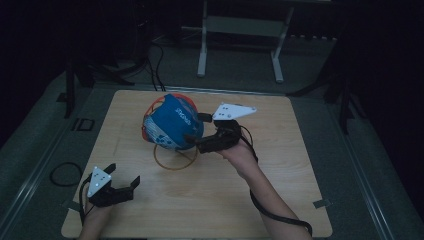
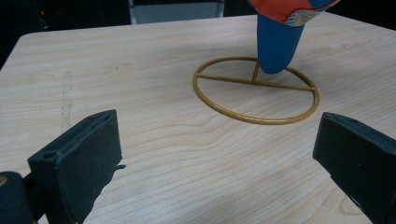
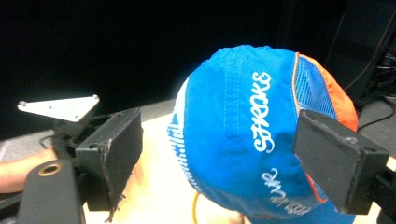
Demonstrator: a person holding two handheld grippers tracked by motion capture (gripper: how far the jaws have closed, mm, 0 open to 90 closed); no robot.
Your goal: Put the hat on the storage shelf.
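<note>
A blue fabric cap with white lettering and an orange mesh back [image 1: 172,122] sits a little above the centre of the high view, perched over a thin brass-coloured wire stand with a ring-shaped base [image 1: 175,159] that rests on the pale wooden tabletop [image 1: 280,175]. In the left gripper view the ring base with its crossbars [image 2: 256,91] lies in the upper middle of the frame, and the cap's blue peak [image 2: 276,44] hangs down to it from the top edge. The right gripper [image 1: 196,131], held in a hand that reaches in from the lower right of the high view, is just beside the cap's right side; its jaws stand wide apart, and in the right gripper view the cap [image 3: 247,135] sits between them with neither pad pressing on it. The left gripper [image 1: 125,180] is at the lower left of the high view, well apart from the cap, low over the tabletop, its jaws wide open with nothing between them.
</note>
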